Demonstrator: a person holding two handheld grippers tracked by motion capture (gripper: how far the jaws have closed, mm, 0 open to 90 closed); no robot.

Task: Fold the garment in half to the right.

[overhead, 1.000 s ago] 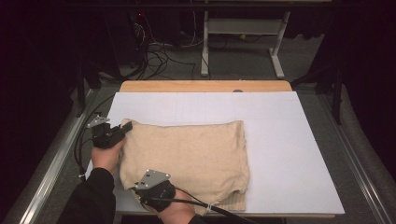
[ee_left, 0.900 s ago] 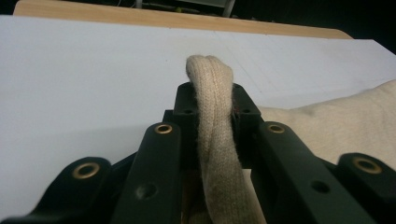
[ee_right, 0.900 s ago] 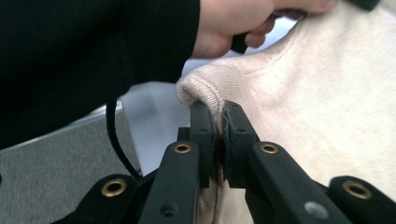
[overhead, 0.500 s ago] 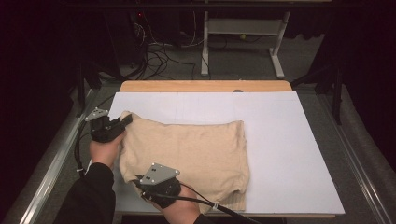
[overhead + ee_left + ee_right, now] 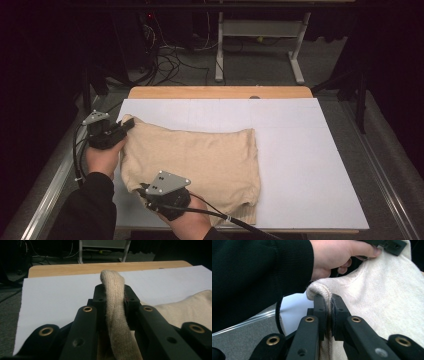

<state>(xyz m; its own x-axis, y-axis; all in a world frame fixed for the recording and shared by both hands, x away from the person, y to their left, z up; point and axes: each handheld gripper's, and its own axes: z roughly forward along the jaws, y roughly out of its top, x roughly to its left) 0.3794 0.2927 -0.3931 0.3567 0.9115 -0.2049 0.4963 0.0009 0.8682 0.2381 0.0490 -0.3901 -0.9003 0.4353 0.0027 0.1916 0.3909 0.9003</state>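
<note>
Both black grippers, left gripper [image 5: 113,302] and right gripper [image 5: 328,312], pinch the ribbed beige knit sweater [image 5: 200,160].

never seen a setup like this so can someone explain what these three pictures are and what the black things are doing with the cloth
A person holds a hand-held clamp tool in each hand: the left gripper and the right gripper. One picture looks down from above the table; the other two come from cameras riding on each tool, looking along its black jaws. A beige knitted sweater lies on the white table. Both tools are shut on the sweater's left edge: left on a far fold, right on the near hem.
</note>
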